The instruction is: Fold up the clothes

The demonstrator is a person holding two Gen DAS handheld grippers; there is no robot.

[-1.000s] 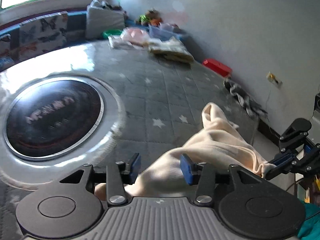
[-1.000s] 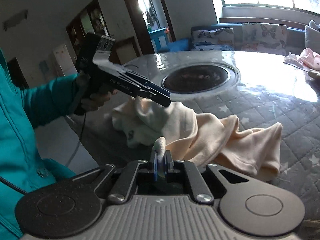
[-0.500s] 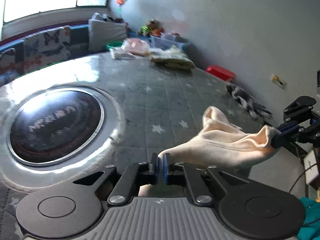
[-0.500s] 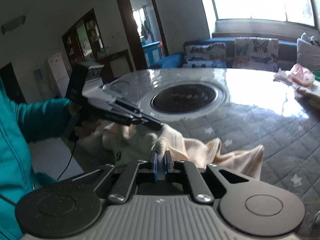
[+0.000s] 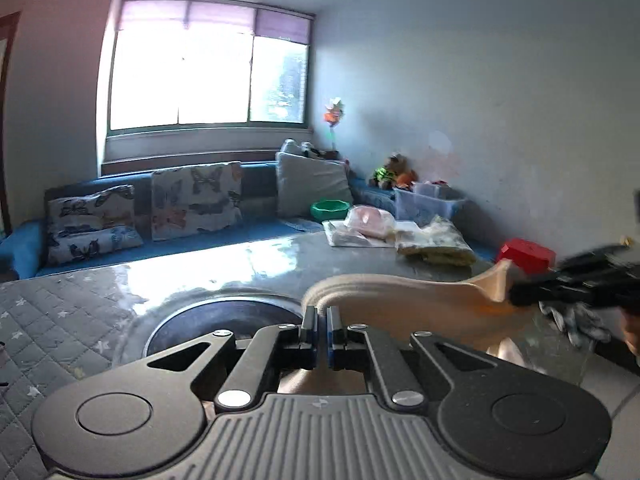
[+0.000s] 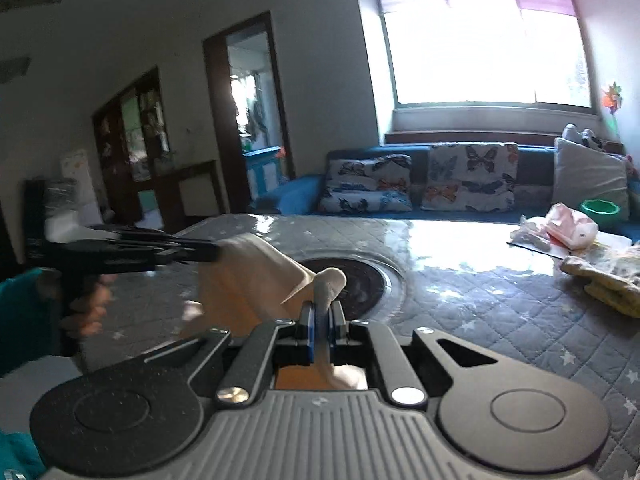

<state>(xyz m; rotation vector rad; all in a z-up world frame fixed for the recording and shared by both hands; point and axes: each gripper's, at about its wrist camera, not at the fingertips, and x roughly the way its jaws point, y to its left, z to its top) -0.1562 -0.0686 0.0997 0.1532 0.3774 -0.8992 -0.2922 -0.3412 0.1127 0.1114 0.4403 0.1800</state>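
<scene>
Left tool (image 5: 322, 328), right tool (image 6: 322, 326) each pinching peach garment (image 5: 400, 300), stretched between, above table (image 6: 480, 280).

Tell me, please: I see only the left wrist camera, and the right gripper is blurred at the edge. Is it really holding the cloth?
Observer: Yes. In the right wrist view the right gripper is shut on the cream cloth, and a fold stands up between its pads.
Operator: And my left gripper? I see only closed pads.
Observer: Seen from the side, the left gripper is shut on a corner of the cloth, which stretches between the two grippers.
Operator: What carries the left gripper?
Observer: A hand coming out of a teal sleeve.
</scene>
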